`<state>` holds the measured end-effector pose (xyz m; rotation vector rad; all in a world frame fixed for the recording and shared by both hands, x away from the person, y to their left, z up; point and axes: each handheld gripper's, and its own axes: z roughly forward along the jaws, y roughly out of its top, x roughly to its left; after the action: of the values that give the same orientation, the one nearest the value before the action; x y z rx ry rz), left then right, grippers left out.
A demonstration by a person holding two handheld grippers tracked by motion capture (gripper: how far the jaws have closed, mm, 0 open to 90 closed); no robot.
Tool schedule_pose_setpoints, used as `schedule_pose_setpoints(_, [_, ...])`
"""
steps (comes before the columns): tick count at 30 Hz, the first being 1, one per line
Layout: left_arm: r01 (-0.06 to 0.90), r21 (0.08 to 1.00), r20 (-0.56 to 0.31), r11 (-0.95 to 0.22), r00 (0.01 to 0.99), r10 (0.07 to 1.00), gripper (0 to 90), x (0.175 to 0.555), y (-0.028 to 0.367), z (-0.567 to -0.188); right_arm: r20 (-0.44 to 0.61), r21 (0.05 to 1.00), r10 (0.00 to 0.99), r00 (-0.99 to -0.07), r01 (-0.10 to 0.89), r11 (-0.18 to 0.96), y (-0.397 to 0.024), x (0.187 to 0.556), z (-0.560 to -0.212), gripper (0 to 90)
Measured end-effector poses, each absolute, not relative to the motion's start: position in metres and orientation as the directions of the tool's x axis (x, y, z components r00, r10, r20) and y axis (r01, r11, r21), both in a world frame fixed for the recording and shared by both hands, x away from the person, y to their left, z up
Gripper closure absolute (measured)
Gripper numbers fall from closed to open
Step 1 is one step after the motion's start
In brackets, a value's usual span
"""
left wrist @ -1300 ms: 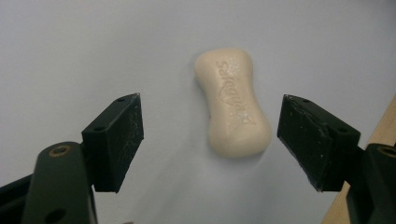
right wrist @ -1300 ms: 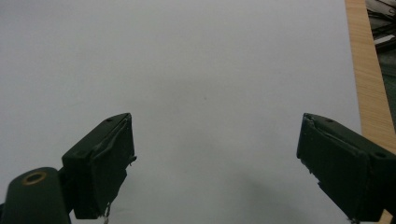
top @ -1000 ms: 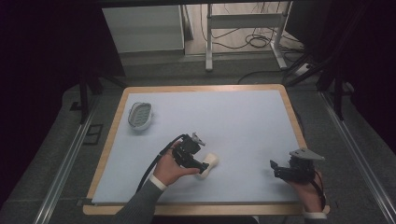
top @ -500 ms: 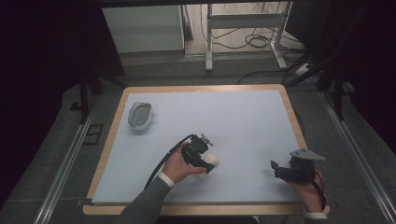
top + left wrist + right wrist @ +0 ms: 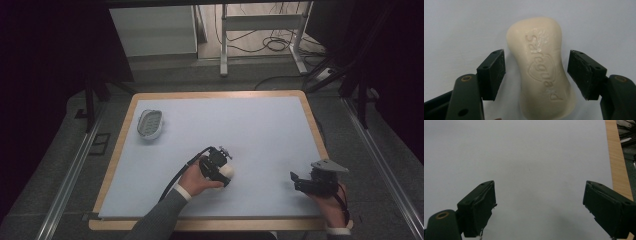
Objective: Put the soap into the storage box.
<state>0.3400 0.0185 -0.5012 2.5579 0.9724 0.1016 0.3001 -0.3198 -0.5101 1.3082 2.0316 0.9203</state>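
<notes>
The cream soap bar (image 5: 543, 70) lies flat on the table (image 5: 280, 130) squarely between the left gripper (image 5: 537, 75)'s jaws, its long axis running away from them, and they have just been closing but stand clear of its waisted sides.

A cream-white bar of soap (image 5: 542, 72), waisted in the middle with rounded ends, lies flat on the pale surface (image 5: 260, 130) with its embossed "Safeguard" face up. It sits toward the near edge, left of centre, untouched on either side.
</notes>
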Motion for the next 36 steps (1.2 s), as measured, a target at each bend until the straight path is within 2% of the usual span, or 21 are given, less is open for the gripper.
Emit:
schedule_pose_setpoints(13, [0.603, 0.381, -0.038, -0.701, 0.768, 0.64, 46.6, 0.338, 0.014, -0.506, -0.083, 0.784, 0.925, -0.371, 0.549, 0.29, -0.321, 0.3, -0.51, 10.9])
schedule_pose_setpoints(36, [0.572, 0.395, -0.046, -0.719, 0.794, 0.606, 48.7, 0.341, 0.025, -0.498, -0.082, 0.784, 0.931, -0.356, 0.554, 0.281, -0.324, 0.3, -0.509, 10.9])
